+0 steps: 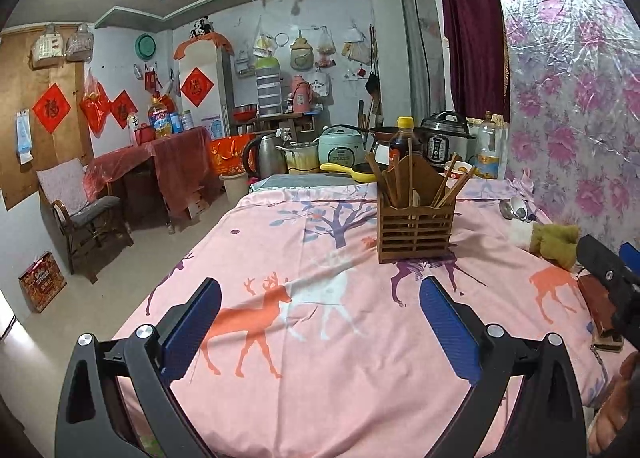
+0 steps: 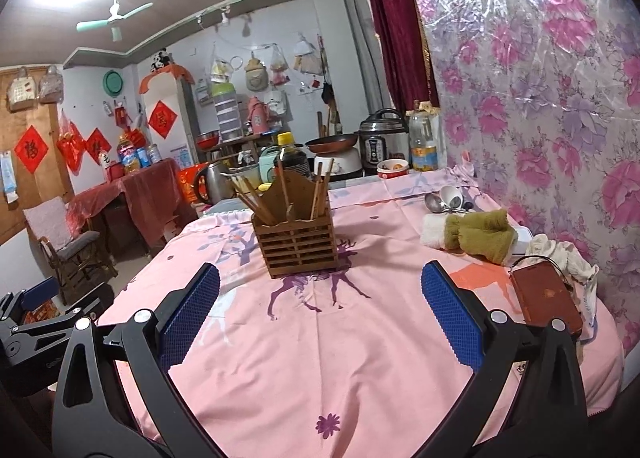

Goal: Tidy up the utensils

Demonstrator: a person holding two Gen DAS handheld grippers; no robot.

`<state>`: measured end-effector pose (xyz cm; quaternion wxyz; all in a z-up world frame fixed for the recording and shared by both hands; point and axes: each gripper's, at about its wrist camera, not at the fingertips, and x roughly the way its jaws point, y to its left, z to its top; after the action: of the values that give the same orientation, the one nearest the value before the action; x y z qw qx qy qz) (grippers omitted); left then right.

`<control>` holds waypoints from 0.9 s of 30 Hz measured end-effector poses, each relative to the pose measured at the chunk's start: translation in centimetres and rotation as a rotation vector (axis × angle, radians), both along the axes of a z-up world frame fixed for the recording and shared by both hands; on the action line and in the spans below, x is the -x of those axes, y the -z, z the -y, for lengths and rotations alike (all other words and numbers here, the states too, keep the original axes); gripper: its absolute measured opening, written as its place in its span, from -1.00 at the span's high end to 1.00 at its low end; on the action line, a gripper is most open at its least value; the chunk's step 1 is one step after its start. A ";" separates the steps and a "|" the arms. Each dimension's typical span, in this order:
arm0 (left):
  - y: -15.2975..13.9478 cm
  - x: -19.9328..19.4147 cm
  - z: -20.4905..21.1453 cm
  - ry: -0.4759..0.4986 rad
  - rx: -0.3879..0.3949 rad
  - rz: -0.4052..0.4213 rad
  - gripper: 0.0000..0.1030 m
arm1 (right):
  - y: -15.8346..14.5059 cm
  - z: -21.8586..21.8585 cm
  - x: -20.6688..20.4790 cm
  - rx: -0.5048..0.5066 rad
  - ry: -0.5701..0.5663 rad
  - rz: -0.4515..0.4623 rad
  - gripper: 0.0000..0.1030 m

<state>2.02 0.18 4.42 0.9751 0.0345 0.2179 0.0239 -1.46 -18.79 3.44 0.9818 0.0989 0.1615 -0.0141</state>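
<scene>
Only the right wrist view shows the white cloth beside the brown phone case. Both claws, left and right, gape empty over bare pink tabletop; the wooden utensil holder stands farther off, spoons far right near the wall.

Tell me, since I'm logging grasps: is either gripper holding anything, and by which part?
Nothing is held. The left gripper and right gripper are both open and empty above the tablecloth.

Two low wrist views face across the table toward the kitchen wall; both share the caddy, seen close.
</scene>
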 end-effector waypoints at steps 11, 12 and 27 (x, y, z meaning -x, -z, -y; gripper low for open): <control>0.0 0.2 0.4 0.002 -0.014 0.014 -0.89 | -0.1 0.1 0.0 -0.005 -0.007 -0.004 -0.89; 0.0 0.2 0.4 0.004 -0.014 0.015 -0.89 | -0.1 0.0 0.0 -0.004 -0.011 -0.004 -0.89; -0.1 0.0 0.8 0.010 -0.006 0.006 -0.89 | 0.1 -0.4 0.1 0.003 -0.023 -0.009 -0.89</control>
<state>2.01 -0.59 4.56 0.9757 0.0384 0.2150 0.0198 -1.55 -18.37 3.37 0.9814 0.0954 0.1668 -0.0037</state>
